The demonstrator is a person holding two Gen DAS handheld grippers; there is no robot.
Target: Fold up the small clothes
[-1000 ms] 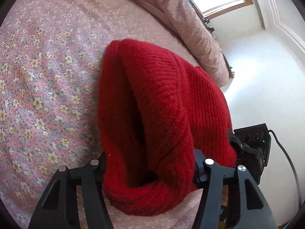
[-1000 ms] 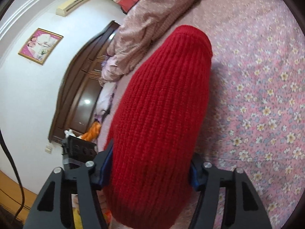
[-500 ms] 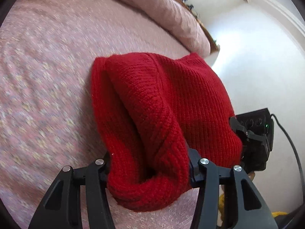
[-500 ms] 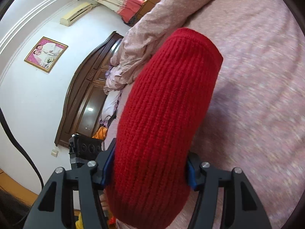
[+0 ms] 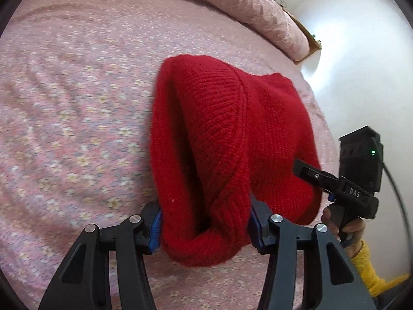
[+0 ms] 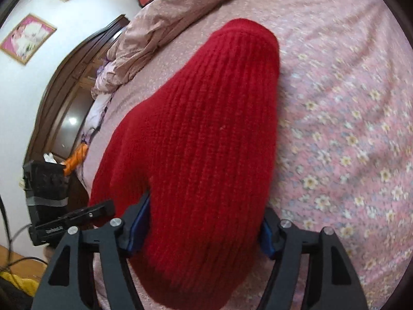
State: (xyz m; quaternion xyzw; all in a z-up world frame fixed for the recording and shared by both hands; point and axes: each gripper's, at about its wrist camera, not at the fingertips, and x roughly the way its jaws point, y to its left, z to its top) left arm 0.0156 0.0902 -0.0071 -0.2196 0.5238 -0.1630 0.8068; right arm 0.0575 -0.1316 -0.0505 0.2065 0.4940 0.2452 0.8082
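A red knitted garment [image 5: 219,139] hangs over the pink flowered bedsheet [image 5: 64,129]. My left gripper [image 5: 205,222] is shut on one bunched edge of it. My right gripper [image 6: 200,222] is shut on the opposite edge of the red garment [image 6: 206,142], which drapes forward from its fingers. The right gripper also shows at the right of the left wrist view [image 5: 307,171], its tips hidden in the knit. The left gripper shows at the lower left of the right wrist view [image 6: 98,209]. The garment's far end touches or nearly touches the sheet.
A rolled pink quilt [image 5: 232,7] lies along the far side of the bed. The bed's edge and a white wall [image 5: 361,64] are on the right. A dark wooden headboard [image 6: 64,98], a framed picture [image 6: 25,38] and orange items [image 6: 77,157] show in the right wrist view.
Both grippers have moved with the red garment, carrying it forward and lower over the bed. Both keep their hold. The two grippers now sit closer together.
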